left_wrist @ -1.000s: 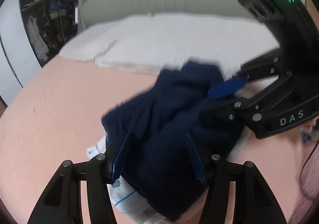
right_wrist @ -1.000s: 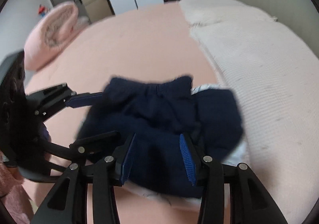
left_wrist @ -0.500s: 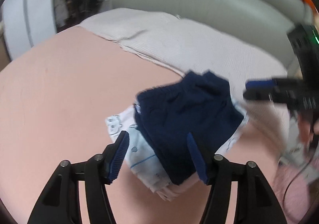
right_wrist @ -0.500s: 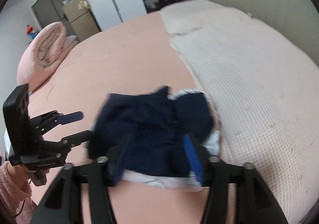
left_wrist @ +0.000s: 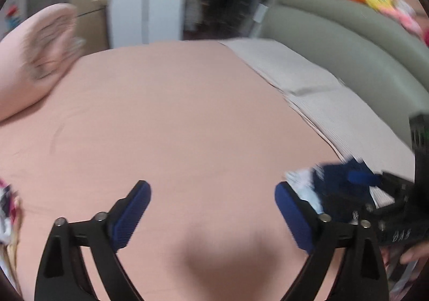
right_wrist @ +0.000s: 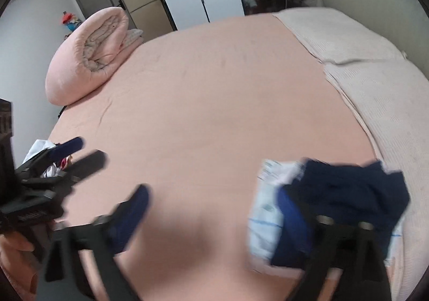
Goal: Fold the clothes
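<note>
- The navy garment (right_wrist: 346, 201) lay folded on a white printed one (right_wrist: 264, 223), on the pink sheet (right_wrist: 214, 102) beside the cream blanket (right_wrist: 375, 81).
- Both looked soft, light and limp; an edge or corner seemed the best hold.
- Its long axis ran roughly across the right wrist view; which end was which I could not tell.
- The left gripper (left_wrist: 211, 210) and right gripper (right_wrist: 214, 210) had just been opening; both stood wide, with nothing between the jaws.

I've got the pink bed (right_wrist: 214, 102) here: rolled quilt (right_wrist: 88, 54) far corner, folded clothes (right_wrist: 335, 207) near its beige blanket (right_wrist: 375, 81).
</note>
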{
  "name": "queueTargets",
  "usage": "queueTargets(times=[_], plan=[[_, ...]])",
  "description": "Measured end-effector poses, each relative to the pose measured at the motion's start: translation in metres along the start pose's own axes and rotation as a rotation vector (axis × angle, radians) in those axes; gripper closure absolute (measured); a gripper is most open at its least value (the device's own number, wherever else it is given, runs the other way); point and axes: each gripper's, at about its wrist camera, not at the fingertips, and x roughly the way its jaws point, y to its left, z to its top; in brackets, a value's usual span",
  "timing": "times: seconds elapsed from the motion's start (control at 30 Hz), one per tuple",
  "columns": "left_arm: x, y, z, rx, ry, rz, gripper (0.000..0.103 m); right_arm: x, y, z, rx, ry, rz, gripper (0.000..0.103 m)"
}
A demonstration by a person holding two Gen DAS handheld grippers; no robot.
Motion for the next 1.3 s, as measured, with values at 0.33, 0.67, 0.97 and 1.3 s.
queueTargets(times=[0.33, 0.67, 0.97, 1.3], plan=[[-0.054, 0.106, 0.006, -0.114, -0.025, 0.211, 0.000, 0.016, 0.103, 0.031, -0.055, -0.007, 0.019, 0.000], [-0.140, 0.141, -0.024, -0.222, -0.096, 0.246, 0.000, -0.022, 0.166, 0.022, -0.102, -0.036, 0.030, 0.000], [-0.235, 0.125, -0.078, -0.224, -0.167, 0.315, 0.000, -0.108, 0.209, -0.046, -0.126, -0.131, 0.048, 0.000], [-0.292, 0.116, -0.139, -0.258, -0.183, 0.364, 0.000, -0.143, 0.225, -0.124, -0.183, -0.111, 0.022, 0.000]])
